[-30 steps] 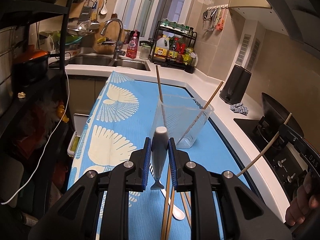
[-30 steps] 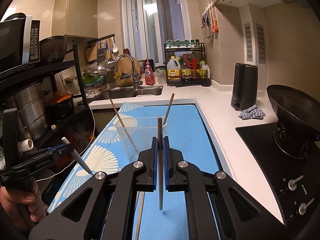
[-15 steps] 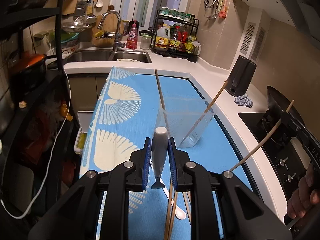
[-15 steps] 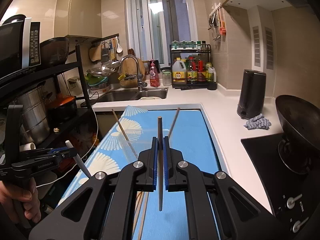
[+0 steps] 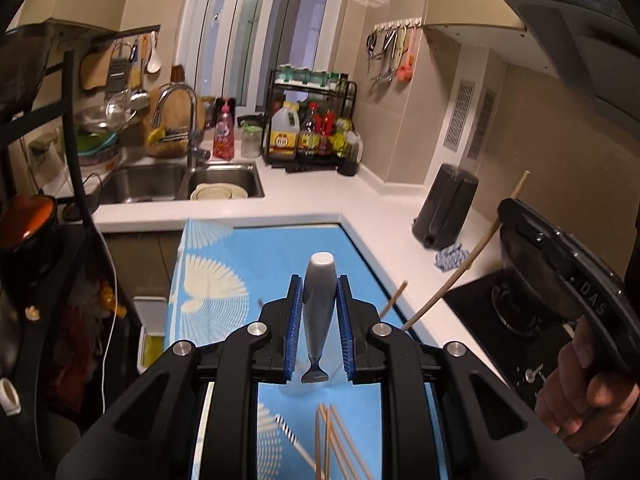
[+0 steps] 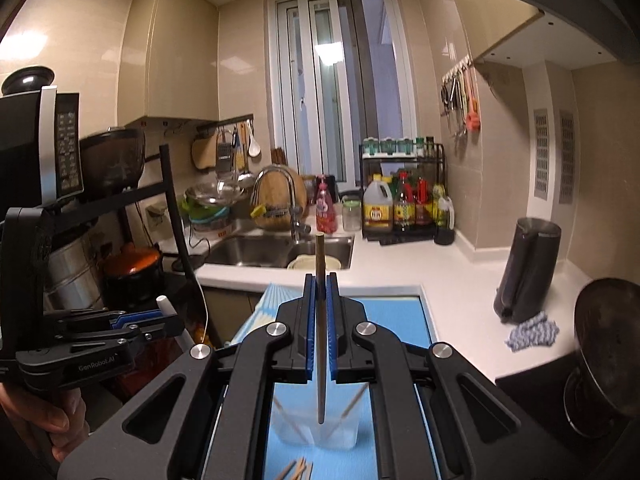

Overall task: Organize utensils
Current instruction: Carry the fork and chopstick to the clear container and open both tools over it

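Observation:
My left gripper (image 5: 319,286) is shut on a grey utensil handle (image 5: 318,320) with a white end, held upright above the blue patterned cloth (image 5: 248,256). In the right wrist view that left gripper (image 6: 170,320) sits at the left edge, a hand below it. My right gripper (image 6: 320,280) is shut on a single wooden chopstick (image 6: 320,360), which hangs over a clear container (image 6: 316,432) holding two chopsticks. The same chopstick (image 5: 452,284) slants at the right of the left wrist view. Several loose chopsticks (image 5: 332,444) lie on the cloth.
A sink (image 5: 180,184) with a tap lies beyond the cloth, a rack of bottles (image 5: 312,132) beside it. On the white counter stands a black appliance (image 6: 524,268) next to a rag. A wok (image 6: 604,344) sits on the hob at right. Dark shelving (image 6: 100,208) with pots stands left.
Both grippers have risen with their loads. The clear container, earlier ahead of the fingers, now lies low and mostly hidden beneath them. Both grips are unchanged.

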Motion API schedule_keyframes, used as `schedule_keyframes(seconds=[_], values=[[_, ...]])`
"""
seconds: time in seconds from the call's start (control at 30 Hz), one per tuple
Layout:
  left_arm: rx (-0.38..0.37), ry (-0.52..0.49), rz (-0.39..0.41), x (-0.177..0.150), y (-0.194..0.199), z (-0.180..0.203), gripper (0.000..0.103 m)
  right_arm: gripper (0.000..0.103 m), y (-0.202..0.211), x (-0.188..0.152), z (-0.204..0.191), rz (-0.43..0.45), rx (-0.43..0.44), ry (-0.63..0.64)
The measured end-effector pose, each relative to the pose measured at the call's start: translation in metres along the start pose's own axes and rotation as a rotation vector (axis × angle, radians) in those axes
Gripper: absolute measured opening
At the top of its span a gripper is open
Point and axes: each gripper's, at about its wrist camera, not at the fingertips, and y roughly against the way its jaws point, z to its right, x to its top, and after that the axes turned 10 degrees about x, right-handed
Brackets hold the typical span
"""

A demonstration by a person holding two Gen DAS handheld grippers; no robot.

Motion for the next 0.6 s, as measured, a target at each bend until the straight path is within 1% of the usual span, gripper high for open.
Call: schedule_keyframes(seconds=[0.07, 0.17, 0.2, 0.23, 0.3, 0.37, 0.4, 0.47, 0.6], values=[[-0.003, -0.014, 0.011, 0.007, -0.014, 0.006, 0.017, 0.005, -0.014, -0.001, 0.002, 0.01, -0.006, 0.005], [-0.008, -0.034, 0.007, 0.002, -0.04, 0.012, 0.017, 0.005, -0.041, -0.016, 0.01, -0.009, -0.01, 0.002], [0.006, -0.048, -0.003, -0.004, -0.053, 0.014, 0.017, 0.005, -0.052, -0.024, 0.013, -0.027, -0.014, 0.0], [0.003, -0.045, -0.021, -0.011, -0.067, 0.014, 0.017, 0.005, -0.061, -0.033, 0.016, -0.043, -0.016, -0.001], [-0.022, -0.053, -0.037, -0.022, -0.086, 0.015, 0.017, 0.005, -0.074, -0.049, 0.023, -0.069, -0.018, -0.015], [-0.027, -0.07, -0.054, -0.038, -0.106, 0.016, 0.017, 0.005, -0.084, -0.066, 0.031, -0.092, -0.014, -0.041], [-0.036, -0.076, -0.057, -0.044, -0.113, 0.016, 0.017, 0.005, -0.088, -0.074, 0.033, -0.108, -0.014, -0.048], [-0.025, -0.093, -0.052, -0.057, -0.122, 0.014, 0.017, 0.005, -0.095, -0.092, 0.038, -0.139, -0.02, -0.066], [-0.042, -0.082, -0.077, -0.078, -0.132, 0.008, 0.017, 0.005, -0.096, -0.119, 0.041, -0.171, -0.026, -0.093]])
